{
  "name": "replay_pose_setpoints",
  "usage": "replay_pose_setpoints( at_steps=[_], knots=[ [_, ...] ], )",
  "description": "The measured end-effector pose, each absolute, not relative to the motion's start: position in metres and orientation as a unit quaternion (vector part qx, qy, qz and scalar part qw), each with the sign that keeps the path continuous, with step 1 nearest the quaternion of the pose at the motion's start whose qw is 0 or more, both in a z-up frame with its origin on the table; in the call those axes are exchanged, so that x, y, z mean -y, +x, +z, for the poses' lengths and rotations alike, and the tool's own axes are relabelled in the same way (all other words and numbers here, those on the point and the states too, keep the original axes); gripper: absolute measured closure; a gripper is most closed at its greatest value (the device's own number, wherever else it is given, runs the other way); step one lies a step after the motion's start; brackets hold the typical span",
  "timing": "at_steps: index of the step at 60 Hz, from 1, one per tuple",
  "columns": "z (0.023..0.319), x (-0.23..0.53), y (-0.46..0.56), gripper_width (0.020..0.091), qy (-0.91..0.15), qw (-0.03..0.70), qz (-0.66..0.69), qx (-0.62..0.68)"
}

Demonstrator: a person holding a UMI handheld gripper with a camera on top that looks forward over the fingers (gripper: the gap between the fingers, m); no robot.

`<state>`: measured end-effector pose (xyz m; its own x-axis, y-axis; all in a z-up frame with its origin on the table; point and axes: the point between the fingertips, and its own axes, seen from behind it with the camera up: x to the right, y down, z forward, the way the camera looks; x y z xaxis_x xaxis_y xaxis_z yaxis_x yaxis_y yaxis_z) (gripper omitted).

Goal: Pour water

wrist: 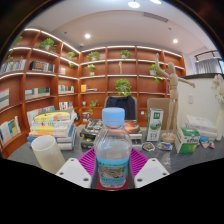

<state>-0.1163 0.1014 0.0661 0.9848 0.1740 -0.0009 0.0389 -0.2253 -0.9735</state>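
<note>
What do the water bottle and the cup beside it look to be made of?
The water bottle, between the fingers of the tongs: clear, glossy plastic by the look; the background shows through it, under a pale blue cap. The cup, beside it: translucent, frosted whitish, likely plastic, though glass can't be ruled out.

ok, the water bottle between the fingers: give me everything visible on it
The water bottle is clear plastic with a pale blue screw cap, still on, and a band label around its middle whose print is unreadable. It stands upright between the gripper fingers, whose magenta pads sit close against both of its sides, so it looks gripped. Its base is hidden, so whether it rests on the table cannot be told. A translucent plastic cup stands beside it, apart from it.
</note>
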Motion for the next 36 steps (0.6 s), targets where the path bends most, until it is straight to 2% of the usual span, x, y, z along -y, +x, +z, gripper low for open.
replay_pose_setpoints(
  at_steps=[5,13,16,26,36],
  knots=[
    [0.062,-0.098,-0.117,0.0624,-0.789,0.608,0.056,0.07],
    [0.057,-0.073,-0.114,0.0377,-0.807,0.584,0.08,0.041],
    [0.06,-0.058,-0.111,0.0322,-0.809,0.582,0.086,0.027],
    [0.067,0.004,-0.086,0.0313,-0.82,0.571,0.048,-0.01],
    [0.087,0.062,-0.06,0.031,-0.819,0.573,-0.013,-0.007]
  ],
)
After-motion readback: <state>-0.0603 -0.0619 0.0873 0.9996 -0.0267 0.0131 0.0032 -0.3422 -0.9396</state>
